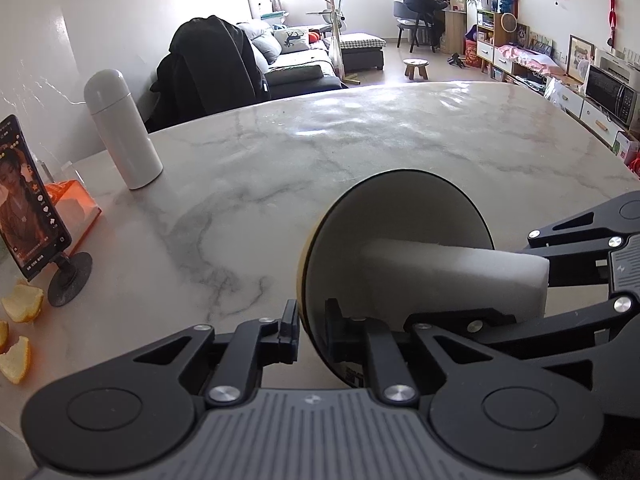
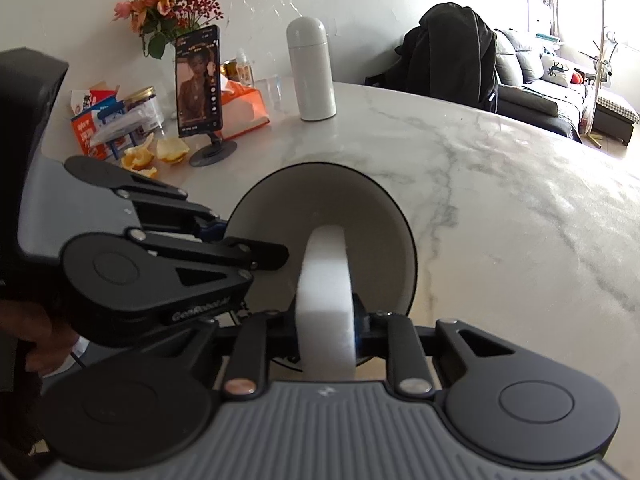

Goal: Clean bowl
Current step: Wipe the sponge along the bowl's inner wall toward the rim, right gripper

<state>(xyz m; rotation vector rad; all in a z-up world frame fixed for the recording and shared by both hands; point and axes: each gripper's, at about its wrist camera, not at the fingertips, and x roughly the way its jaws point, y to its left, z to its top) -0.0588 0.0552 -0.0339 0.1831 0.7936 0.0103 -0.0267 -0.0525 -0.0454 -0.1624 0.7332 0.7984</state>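
The bowl (image 1: 396, 256) is held tilted above the marble worktop (image 1: 280, 168), near its front edge, its rim pinched between the jaws of the left gripper (image 1: 312, 330) – one finger outside the wall, one inside. A white sponge block (image 2: 326, 300) is clamped between the jaws of the right gripper (image 2: 326, 336), its far end reaching into the bowl's hollow, apparently against the inner wall. For a good wipe, the rim grip should be kept firm while the sponge is swept round the inside – pressure is best kept light, so the bowl is not levered out of the thin pinch.
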